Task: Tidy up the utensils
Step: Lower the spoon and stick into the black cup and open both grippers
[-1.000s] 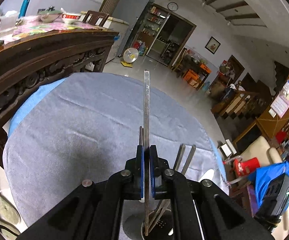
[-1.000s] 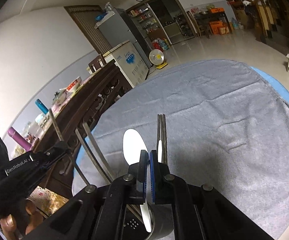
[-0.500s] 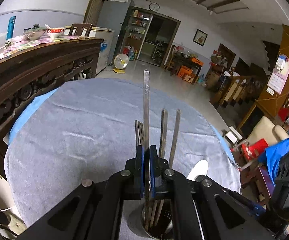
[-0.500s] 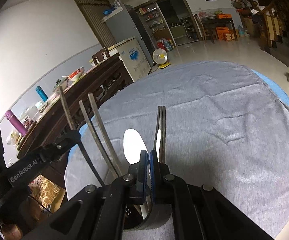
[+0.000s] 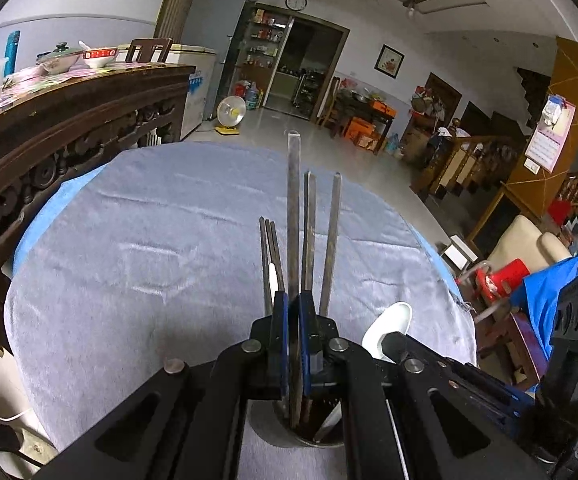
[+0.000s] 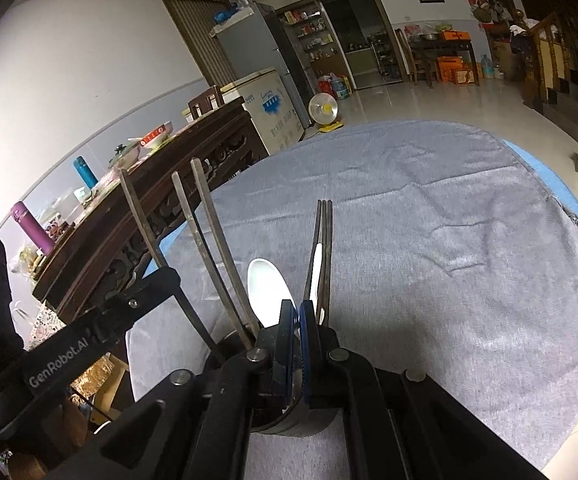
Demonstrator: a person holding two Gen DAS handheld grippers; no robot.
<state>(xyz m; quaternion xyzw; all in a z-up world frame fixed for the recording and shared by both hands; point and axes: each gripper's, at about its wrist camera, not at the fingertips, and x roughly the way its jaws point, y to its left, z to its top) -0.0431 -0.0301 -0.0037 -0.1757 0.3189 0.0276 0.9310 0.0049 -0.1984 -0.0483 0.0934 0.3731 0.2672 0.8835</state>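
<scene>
The left tongs [image 5: 293,320] stay clamped on a long flat metal utensil handle [image 5: 293,216], now lowered further into the round steel holder cup [image 5: 289,438] on the grey-clothed counter [image 5: 129,248]. The right tongs [image 6: 297,320] stay closed on the cup's rim, beside a white spoon [image 6: 267,288].

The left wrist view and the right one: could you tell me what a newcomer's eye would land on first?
First, the long chopstick clamped upright in the left gripper, its lower end inside the metal utensil cup just below the fingers. Next, the cluster already standing in that cup: more chopsticks and a white spoon, close in front of the right gripper. Behind everything spreads the grey tablecloth.
</scene>
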